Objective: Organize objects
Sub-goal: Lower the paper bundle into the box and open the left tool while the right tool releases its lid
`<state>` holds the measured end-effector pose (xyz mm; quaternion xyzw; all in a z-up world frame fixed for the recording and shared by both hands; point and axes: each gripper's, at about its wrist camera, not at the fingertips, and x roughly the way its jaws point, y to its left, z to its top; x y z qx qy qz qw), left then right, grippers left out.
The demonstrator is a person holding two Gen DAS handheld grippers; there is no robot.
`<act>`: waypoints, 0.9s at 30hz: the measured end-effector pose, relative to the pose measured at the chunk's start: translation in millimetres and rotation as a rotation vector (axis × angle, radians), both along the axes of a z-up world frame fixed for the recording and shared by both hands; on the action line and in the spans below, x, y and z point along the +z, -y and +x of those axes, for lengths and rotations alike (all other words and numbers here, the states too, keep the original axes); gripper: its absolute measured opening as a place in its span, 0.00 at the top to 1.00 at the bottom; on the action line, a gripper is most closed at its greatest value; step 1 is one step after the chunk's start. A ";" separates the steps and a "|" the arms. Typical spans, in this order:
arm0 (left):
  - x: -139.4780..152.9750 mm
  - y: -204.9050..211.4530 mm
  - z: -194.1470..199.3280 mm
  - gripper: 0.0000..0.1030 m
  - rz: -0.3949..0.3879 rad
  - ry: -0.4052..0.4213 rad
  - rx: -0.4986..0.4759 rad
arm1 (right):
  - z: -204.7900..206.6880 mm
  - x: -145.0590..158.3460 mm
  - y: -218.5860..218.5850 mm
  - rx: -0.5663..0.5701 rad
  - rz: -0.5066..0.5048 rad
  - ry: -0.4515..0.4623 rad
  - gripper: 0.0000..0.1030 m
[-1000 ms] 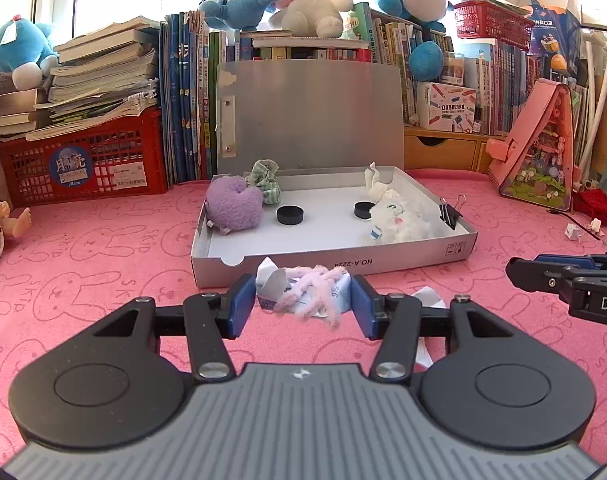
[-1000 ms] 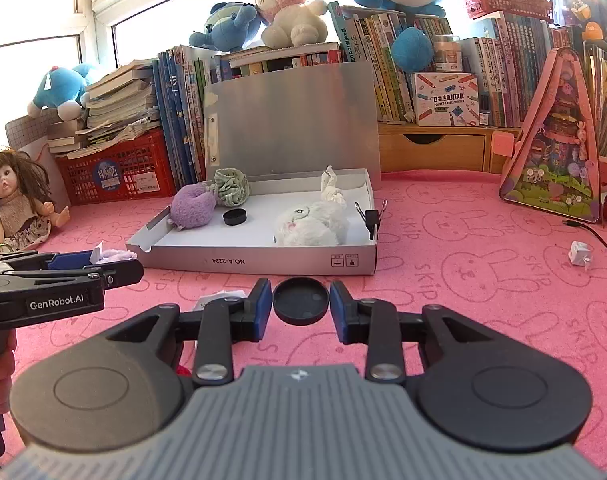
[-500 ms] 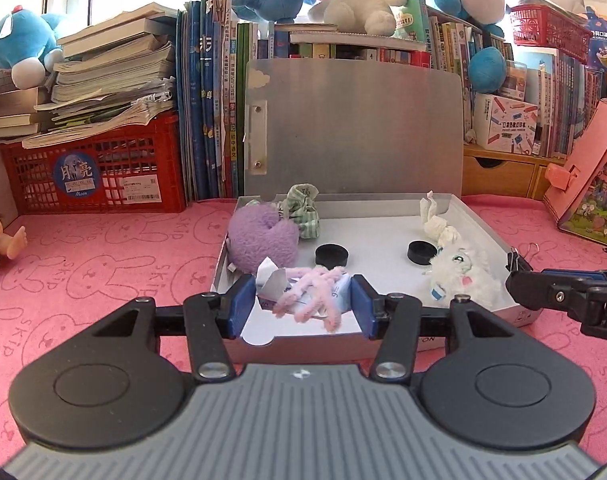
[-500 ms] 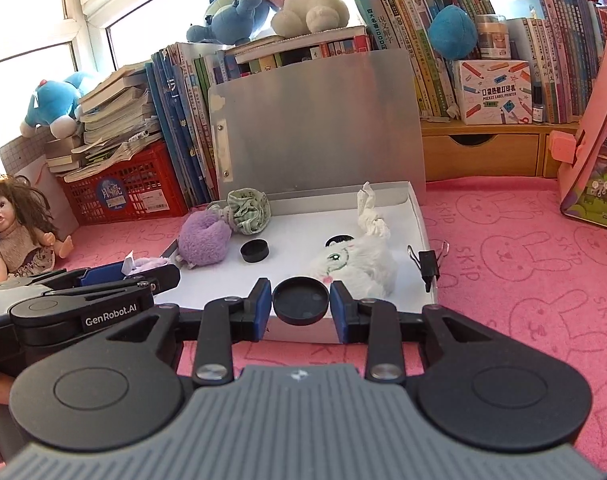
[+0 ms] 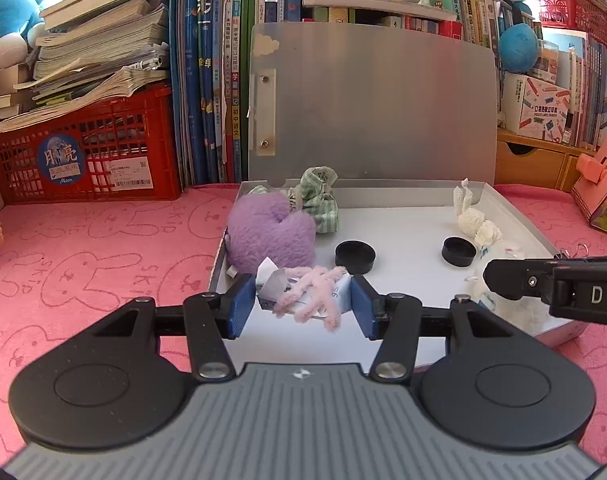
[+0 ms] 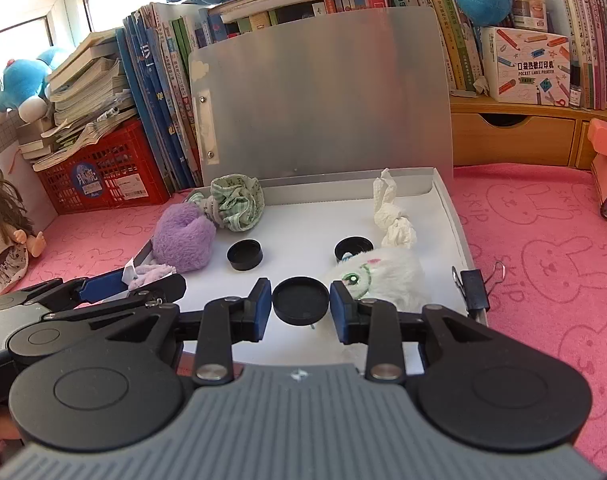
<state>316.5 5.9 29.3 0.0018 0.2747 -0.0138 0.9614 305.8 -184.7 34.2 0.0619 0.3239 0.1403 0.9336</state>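
Both grippers have come forward from the pink mat to hang over the near edge of the box [image 6: 457, 224], loads in hand.

Delivery step: the left gripper [image 5: 301, 298] is clamped on a small packet [image 5: 303, 292] at the near left corner beside the purple plush [image 5: 269, 232]; the right gripper [image 6: 300, 300] pinches a black cap [image 6: 300, 300] mid-edge, beside the white plush [image 6: 379, 276]. Next, I judge: lower onto bare floor, then let go.
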 end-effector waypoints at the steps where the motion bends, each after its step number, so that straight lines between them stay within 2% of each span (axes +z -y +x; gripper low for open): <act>1: -2.3 -0.9 2.5 0.44 -0.001 -0.004 0.003 | 3.3 -1.5 -0.7 -0.002 -0.001 -0.006 0.64; 14: -21.8 -5.7 17.1 0.43 0.001 -0.039 0.014 | 19.8 -5.0 -4.8 0.005 0.025 -0.010 0.63; 22: -21.8 -4.9 17.6 0.41 -0.001 -0.038 0.013 | 24.4 2.8 2.2 -0.016 0.077 0.010 0.61; 24: -21.4 -4.5 16.9 0.38 -0.003 -0.039 0.009 | 22.7 4.7 2.9 -0.013 0.076 0.017 0.54; 25: -21.1 -4.0 16.3 0.37 -0.005 -0.040 0.006 | 21.6 5.4 3.2 -0.012 0.074 0.020 0.46; 27: -20.6 -3.3 13.9 0.33 -0.010 -0.044 -0.001 | 18.4 7.2 4.2 -0.016 0.070 0.028 0.44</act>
